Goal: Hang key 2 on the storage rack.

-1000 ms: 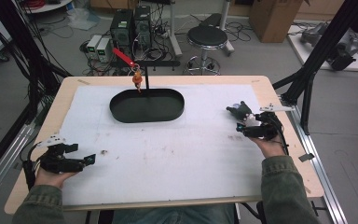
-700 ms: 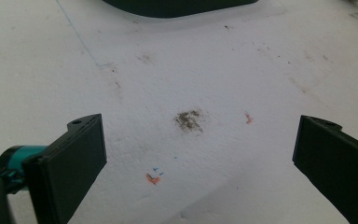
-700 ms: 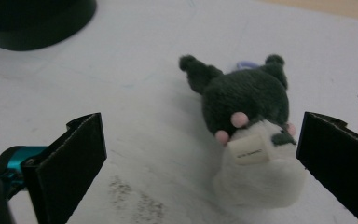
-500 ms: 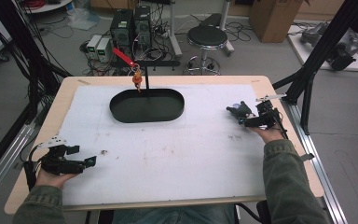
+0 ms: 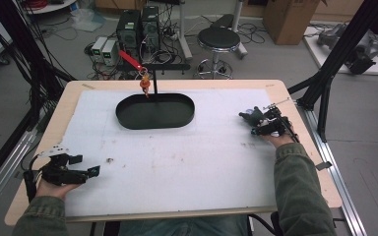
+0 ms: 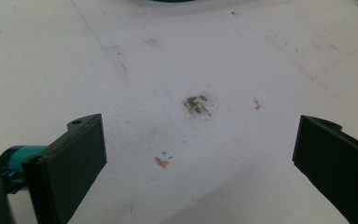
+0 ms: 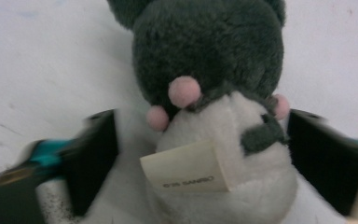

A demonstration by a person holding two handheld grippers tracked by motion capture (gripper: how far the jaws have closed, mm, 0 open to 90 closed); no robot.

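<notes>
White matting covers most of the wooden surface [image 5: 295, 191], and it's pretty scuffed up with a brownish smudge [image 6: 196, 104] and some little orange and blue marks near the left side. Next biggest thing is the dark oval tray [image 5: 155, 111] sitting toward the far edge in the middle, with a thin black post at its back rim and a small orange figure [image 5: 145, 84] hanging on it.

Over on the right side, well apart from the tray, is a grey and white plush toy [image 5: 251, 117] lying on the matting. The right gripper [image 5: 263, 125] is right up against it. From the right gripper view the plush [image 7: 214, 107] sits between the two jaws, pink paw pads and a paper tag [image 7: 189, 170] facing the camera. The jaws have just been closing in on it, about halfway shut, but whether the pads actually press into the fur yet, honestly can't tell.

Left gripper [image 5: 86, 172] rests down at the near left corner, jaws spread wide with nothing but bare matting between them.
</notes>
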